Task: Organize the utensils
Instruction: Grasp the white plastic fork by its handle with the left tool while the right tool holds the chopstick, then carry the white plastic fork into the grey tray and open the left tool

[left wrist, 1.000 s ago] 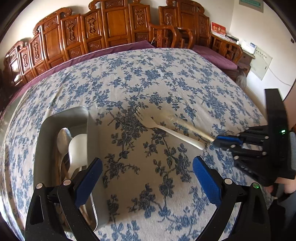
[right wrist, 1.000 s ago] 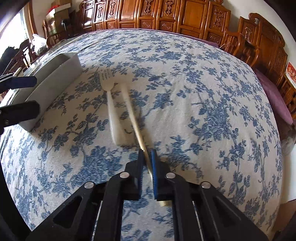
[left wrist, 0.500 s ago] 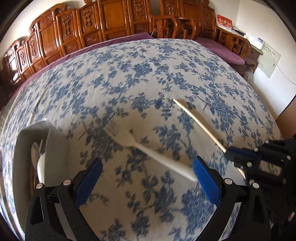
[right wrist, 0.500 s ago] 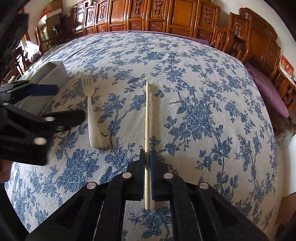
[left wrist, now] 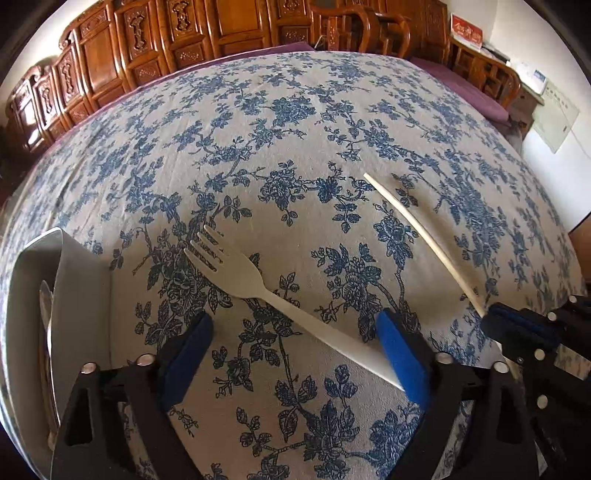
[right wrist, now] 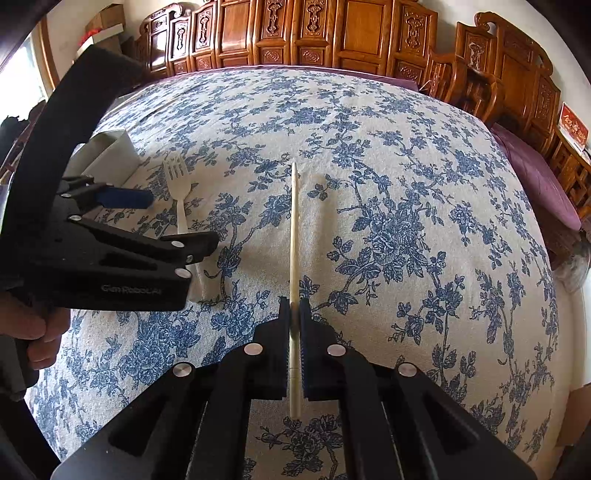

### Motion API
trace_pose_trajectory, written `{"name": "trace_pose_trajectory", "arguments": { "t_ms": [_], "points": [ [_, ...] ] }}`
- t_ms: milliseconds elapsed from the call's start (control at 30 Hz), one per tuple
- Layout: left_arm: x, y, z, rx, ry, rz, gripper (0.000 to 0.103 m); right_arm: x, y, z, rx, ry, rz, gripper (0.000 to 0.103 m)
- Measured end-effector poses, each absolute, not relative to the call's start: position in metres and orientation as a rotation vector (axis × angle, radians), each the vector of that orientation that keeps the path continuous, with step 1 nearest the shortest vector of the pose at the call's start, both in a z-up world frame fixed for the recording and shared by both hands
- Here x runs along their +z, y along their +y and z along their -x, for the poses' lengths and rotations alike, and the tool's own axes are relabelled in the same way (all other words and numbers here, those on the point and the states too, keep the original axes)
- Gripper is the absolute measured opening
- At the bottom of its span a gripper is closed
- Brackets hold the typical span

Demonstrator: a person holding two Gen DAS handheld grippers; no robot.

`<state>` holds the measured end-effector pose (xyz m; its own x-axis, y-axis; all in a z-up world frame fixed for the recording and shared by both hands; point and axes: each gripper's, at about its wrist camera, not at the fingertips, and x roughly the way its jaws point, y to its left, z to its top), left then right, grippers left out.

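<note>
Grey metal, the rectangular utensil tray point(left wrist: 79, 291) sits at 9 o'clock in the left wrist view, on the desk's blue-flowered cream tablecloth point(left wrist: 295, 122), with spoons point(left wrist: 46, 306) lying inside. Just right of the tray, at the centre, a cream plastic fork point(left wrist: 258, 286) lies flat on the cloth, tines toward 10 o'clock, its handle end reaching the right blue pad of the left hand-held gripper point(left wrist: 295, 354). That gripper is spread wide, holding nothing, its two pads either side of the fork's handle. Farther right, toward 3 o'clock, a pale wooden chopstick point(left wrist: 421, 236) slants up to 12 o'clock from the right hand-held gripper point(left wrist: 517, 328).

From the right wrist view, the left tool at 9 o'clock bears the faint lettering "GenRobot.AI". At the centre, the right hand-held gripper point(right wrist: 294, 332) is clenched on the chopstick point(right wrist: 293, 229), which points straight to 12 o'clock above the cloth. Carved wooden chairs point(right wrist: 332, 33) line the far edge.
</note>
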<state>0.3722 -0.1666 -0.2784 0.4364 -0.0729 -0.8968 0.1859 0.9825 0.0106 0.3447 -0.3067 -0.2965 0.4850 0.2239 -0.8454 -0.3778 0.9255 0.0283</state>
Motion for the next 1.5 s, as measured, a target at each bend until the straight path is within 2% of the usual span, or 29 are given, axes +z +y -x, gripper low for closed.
{"name": "trace_pose_trajectory", "arguments": {
  "t_ms": [133, 200, 300, 333, 567, 667, 700, 1133, 1167, 1200, 1233, 1300, 1467, 1500],
  "points": [
    [-0.275, -0.158, -0.366, -0.188, 1.095, -0.127, 0.064, -0.296, -0.307, -0.345, 0.366, 0.998, 0.168, 0.006],
    [-0.273, -0.153, -0.365, -0.193, 1.091, -0.127, 0.045, -0.295, -0.309, -0.345, 0.362, 0.997, 0.161, 0.006],
    [-0.271, -0.145, -0.367, -0.184, 1.094, -0.117, 0.025, -0.295, -0.308, -0.345, 0.361, 0.995, 0.161, 0.006],
    [-0.271, -0.142, -0.367, -0.179, 1.097, -0.110, 0.022, -0.295, -0.307, -0.345, 0.362, 0.995, 0.164, 0.006],
    [-0.270, -0.140, -0.368, -0.165, 1.108, -0.101, 0.021, -0.301, -0.301, -0.347, 0.364, 1.007, 0.184, 0.006],
    [-0.270, -0.141, -0.367, -0.177, 1.108, -0.099, 0.008, -0.301, -0.299, -0.347, 0.362, 1.003, 0.193, 0.006],
    [-0.270, -0.141, -0.366, -0.185, 1.111, -0.097, 0.006, -0.302, -0.299, -0.347, 0.363, 1.002, 0.194, 0.006],
    [-0.239, -0.143, -0.335, -0.237, 1.046, -0.140, 0.006, -0.302, -0.291, -0.352, 0.353, 0.983, 0.207, 0.007],
    [-0.235, -0.143, -0.333, -0.238, 1.038, -0.141, 0.006, -0.302, -0.291, -0.352, 0.352, 0.982, 0.205, 0.008],
    [-0.230, -0.142, -0.330, -0.240, 1.029, -0.139, 0.006, -0.303, -0.290, -0.353, 0.349, 0.979, 0.205, 0.014],
    [-0.226, -0.141, -0.327, -0.242, 1.022, -0.138, 0.006, -0.303, -0.289, -0.354, 0.344, 0.974, 0.209, 0.029],
    [-0.219, -0.140, -0.322, -0.245, 1.010, -0.136, 0.006, -0.303, -0.287, -0.356, 0.332, 0.959, 0.225, 0.041],
    [-0.207, -0.136, -0.313, -0.255, 0.991, -0.129, 0.006, -0.304, -0.288, -0.361, 0.340, 0.958, 0.191, 0.041],
    [-0.205, -0.136, -0.312, -0.256, 0.987, -0.130, 0.006, -0.304, -0.288, -0.361, 0.344, 0.956, 0.188, 0.037]
  ]
}}
